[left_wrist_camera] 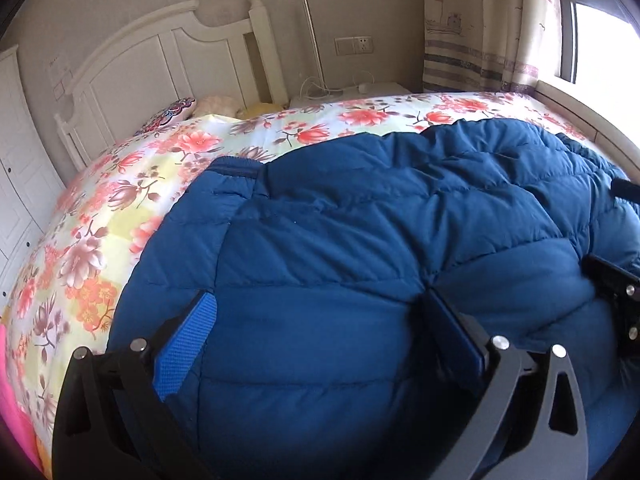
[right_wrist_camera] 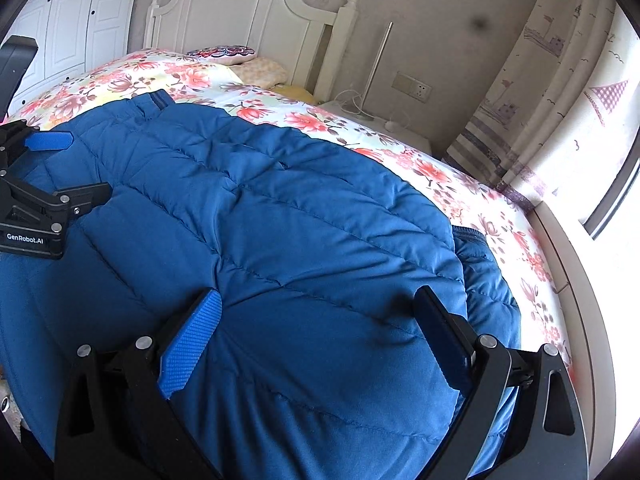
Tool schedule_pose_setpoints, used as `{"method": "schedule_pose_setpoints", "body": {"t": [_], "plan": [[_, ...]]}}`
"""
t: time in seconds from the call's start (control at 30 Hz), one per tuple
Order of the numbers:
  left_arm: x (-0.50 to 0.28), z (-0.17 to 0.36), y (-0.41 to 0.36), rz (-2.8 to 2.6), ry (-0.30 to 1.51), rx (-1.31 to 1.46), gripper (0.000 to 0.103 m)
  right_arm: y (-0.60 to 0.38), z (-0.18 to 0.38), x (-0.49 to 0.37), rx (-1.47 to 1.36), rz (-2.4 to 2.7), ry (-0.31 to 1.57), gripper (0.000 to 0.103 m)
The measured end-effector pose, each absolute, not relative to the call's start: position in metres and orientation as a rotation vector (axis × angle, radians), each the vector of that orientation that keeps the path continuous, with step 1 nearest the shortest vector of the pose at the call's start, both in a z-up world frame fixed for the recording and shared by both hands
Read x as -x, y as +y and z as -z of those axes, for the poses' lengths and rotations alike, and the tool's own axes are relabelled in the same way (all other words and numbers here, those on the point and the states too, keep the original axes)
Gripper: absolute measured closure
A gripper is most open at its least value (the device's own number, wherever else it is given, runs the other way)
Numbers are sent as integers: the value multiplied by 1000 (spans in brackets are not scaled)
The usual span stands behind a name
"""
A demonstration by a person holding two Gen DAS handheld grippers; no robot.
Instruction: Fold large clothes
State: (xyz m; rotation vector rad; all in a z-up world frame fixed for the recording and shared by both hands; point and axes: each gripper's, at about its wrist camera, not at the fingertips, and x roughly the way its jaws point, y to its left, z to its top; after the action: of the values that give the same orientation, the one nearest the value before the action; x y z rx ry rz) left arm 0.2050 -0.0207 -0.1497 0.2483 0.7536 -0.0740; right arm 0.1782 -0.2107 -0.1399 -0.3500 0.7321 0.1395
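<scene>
Blue puffer jacket (left_wrist_camera: 360, 240) fills centre frame, spread flat on floral bedspread (left_wrist_camera: 100, 208). Left gripper (left_wrist_camera: 320, 320) and right gripper (right_wrist_camera: 316, 312) both spread wide over the jacket, clamping nothing.

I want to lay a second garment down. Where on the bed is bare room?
Free: the floral sheet between the blue jacket and the pillows, and a strip along the window side. Crowded: the near half, under the jacket and both grippers.
</scene>
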Motion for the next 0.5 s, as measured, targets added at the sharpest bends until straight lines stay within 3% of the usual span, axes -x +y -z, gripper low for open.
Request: {"method": "schedule_pose_setpoints", "body": {"t": [0.27,0.5], "plan": [[-203,155,-21,61,751,-278,2,-232,123,-151,209,-201,707,13],[-202,155,-22,52,747,-284,2,-304,133,-50,-146,-314,675,13]]}}
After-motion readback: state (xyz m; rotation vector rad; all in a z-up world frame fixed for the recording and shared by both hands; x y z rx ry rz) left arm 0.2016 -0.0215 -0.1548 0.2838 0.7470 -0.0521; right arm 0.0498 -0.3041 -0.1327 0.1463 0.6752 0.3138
